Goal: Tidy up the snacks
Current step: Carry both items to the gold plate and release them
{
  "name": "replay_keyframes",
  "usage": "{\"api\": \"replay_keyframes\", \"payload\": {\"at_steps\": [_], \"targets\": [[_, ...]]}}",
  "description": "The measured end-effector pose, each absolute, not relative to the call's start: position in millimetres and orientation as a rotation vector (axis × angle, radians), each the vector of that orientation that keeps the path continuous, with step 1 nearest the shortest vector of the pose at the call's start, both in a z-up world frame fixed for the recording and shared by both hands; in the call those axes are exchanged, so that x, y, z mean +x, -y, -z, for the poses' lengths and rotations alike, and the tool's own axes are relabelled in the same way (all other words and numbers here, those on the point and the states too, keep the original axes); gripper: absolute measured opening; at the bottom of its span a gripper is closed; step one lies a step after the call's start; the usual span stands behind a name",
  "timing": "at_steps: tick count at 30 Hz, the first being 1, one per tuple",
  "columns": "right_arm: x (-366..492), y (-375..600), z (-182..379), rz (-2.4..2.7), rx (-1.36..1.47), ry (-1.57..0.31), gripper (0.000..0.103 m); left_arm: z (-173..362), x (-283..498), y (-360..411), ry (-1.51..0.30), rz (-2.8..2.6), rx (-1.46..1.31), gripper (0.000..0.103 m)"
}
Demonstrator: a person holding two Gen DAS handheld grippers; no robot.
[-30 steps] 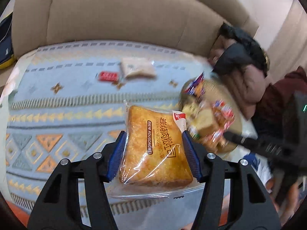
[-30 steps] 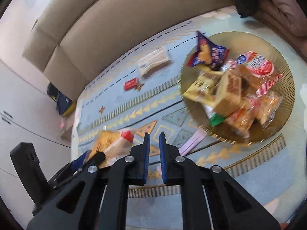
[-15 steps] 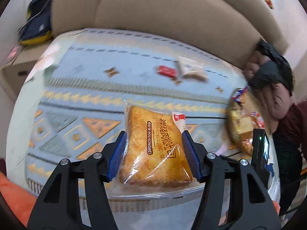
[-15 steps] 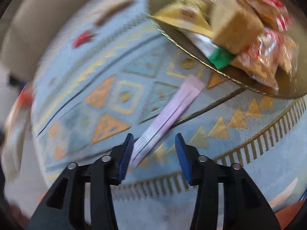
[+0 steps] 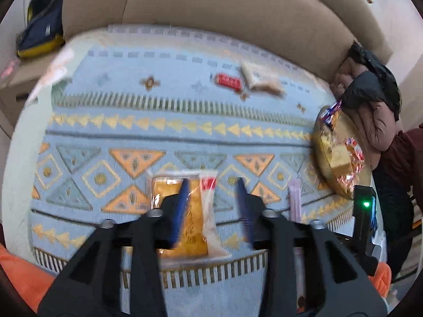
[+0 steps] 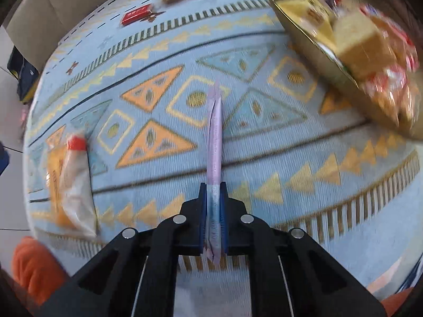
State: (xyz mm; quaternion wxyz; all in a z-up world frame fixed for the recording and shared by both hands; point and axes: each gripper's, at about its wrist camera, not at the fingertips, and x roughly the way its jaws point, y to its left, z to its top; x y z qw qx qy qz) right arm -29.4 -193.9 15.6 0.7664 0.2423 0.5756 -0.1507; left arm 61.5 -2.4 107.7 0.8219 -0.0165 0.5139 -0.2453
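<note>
Now the left gripper (image 5: 212, 211) hangs over the patterned cloth (image 5: 164, 105) with its blue fingers (image 5: 181, 208) spread, the jaws having just been opening; the bread pack (image 5: 197, 219) lies flat on the cloth beneath them, partly under the left finger and reaching into the gap, clear of the right finger. From the right wrist view, the right gripper (image 6: 213, 219) is clamped on the near end of a thin lilac stick packet (image 6: 215, 142), having just snapped closed around it; the packet runs forward from between the pads and stands on edge above the cloth. Seen from there, the bread pack lies well off to the left, near the cloth's edge. A gold plate (image 6: 298, 23) heaped with wrapped snacks sits at upper right, blurred. Far across the cloth, a small red packet (image 5: 228, 81) lies just beside a pale wrapped sandwich (image 5: 261, 80), close to the beige sofa back (image 5: 211, 8).
</note>
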Motion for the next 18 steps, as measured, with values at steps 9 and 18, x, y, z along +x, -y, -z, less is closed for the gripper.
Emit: {"api": "replay_keyframes", "payload": {"at_steps": [9, 18], "targets": [[-36.5, 193.2, -12.3, 0.305, 0.484, -1.250, 0.009, -23.9, 69.3, 10.7, -1.328, 0.443, 0.046, 0.081], [-38.9, 198.4, -15.4, 0.080, 0.694, -1.170, 0.008, -47.5, 61.7, 13.9, -1.225, 0.449, 0.041, 0.068]]}}
